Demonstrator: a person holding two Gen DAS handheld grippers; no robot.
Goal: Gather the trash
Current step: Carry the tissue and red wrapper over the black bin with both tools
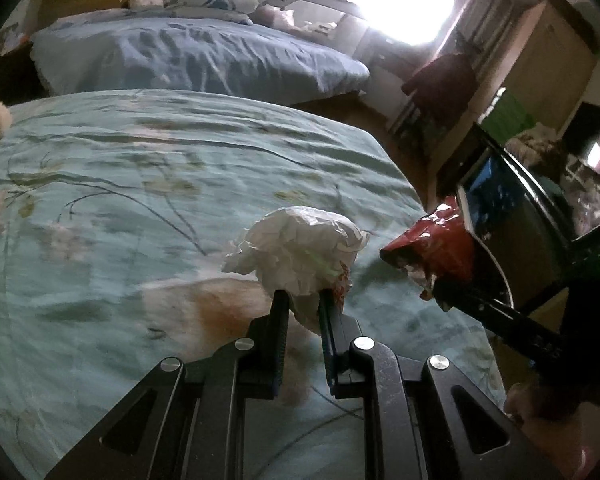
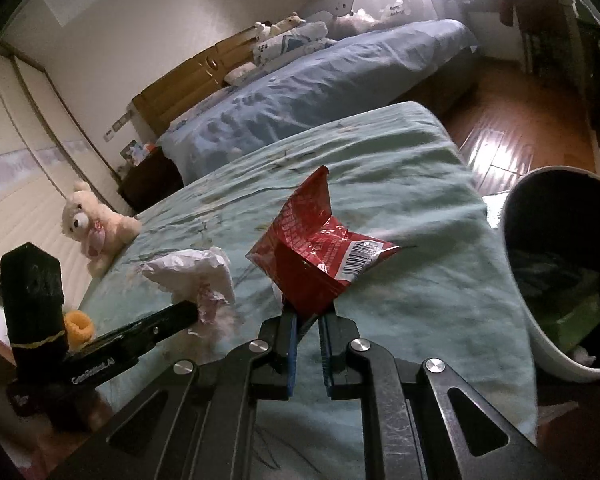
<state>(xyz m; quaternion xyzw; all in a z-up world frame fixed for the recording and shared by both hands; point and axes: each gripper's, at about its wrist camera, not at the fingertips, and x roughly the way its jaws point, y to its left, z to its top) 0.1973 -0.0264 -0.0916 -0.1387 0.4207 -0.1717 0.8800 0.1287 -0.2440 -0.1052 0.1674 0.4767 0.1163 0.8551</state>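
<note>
We find the left tool (image 1: 302, 300) clenched on a crumpled white paper wad (image 1: 296, 252), which stands up from between its fingertips, clear of the bedding beneath. We find the right tool (image 2: 309, 312) likewise clenched, gripping a red snack wrapper (image 2: 320, 248) by its lower corner; the wrapper rises from the tips, creased, with a barcode showing on its right flap. In the right wrist view the left tool sits to the left of the right tool, and the two pieces of trash are near each other but apart. To the right of the right tool, close by, stands a white bin (image 2: 540, 312) with a dark interior and some contents at the bottom. Under and ahead of both tools lies a bed with a teal floral cover (image 1: 140, 184). Further left of the right tool, at the bed's edge, a cream teddy bear (image 2: 92, 224) sits. Beyond the teal bed we note a second bed with a blue cover (image 2: 332, 80), pillows and soft toys at its wooden headboard, and a wooden floor (image 2: 512, 128) to its right.
</note>
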